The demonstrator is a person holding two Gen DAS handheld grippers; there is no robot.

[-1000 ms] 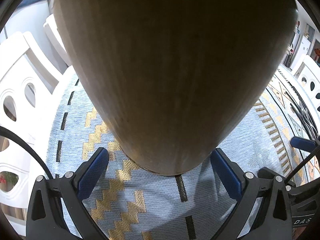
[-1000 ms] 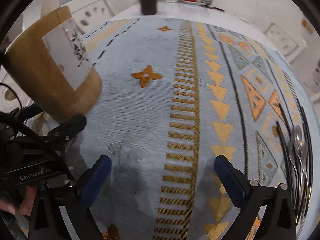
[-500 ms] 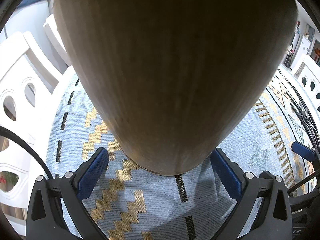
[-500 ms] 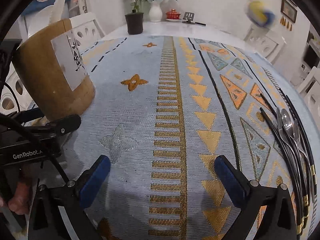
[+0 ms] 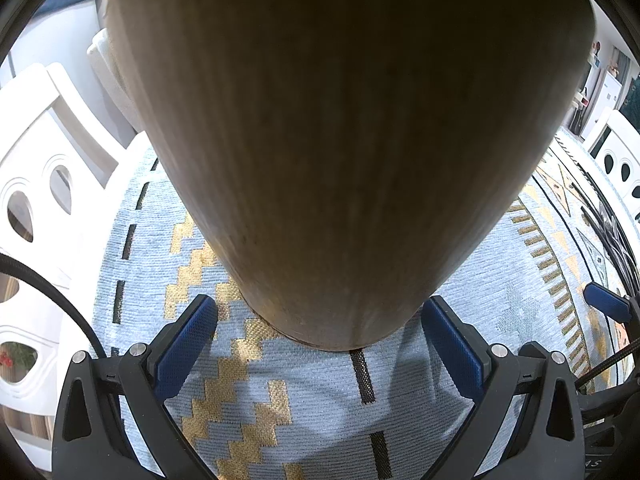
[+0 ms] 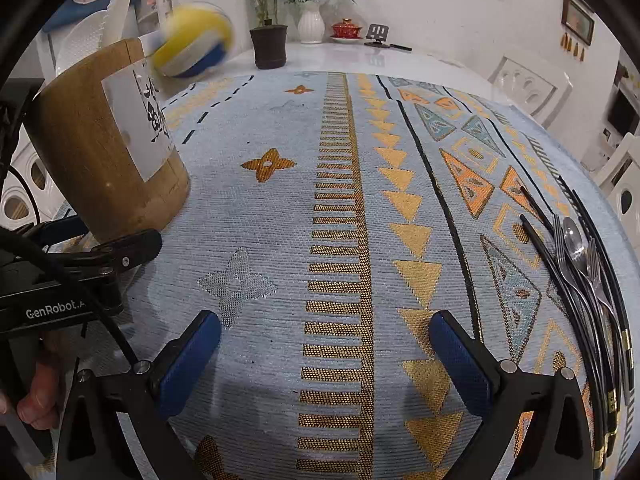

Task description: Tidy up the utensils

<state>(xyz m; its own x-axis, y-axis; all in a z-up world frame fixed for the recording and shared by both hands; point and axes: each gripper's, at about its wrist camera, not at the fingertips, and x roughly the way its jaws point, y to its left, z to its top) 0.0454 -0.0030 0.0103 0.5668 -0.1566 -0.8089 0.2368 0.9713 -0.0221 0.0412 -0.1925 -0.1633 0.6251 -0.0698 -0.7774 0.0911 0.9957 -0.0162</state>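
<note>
Right gripper tilted up since prior frame, spread wide, empty; left gripper wide astride wooden holder, not clamped; utensils all on tablecloth far right — none sorted yet.

1. Wooden holder stands on the tablecloth, at its left edge.
2. Utensils lie far right of the holder.
3. Plant pot stands behind the holder.
</note>
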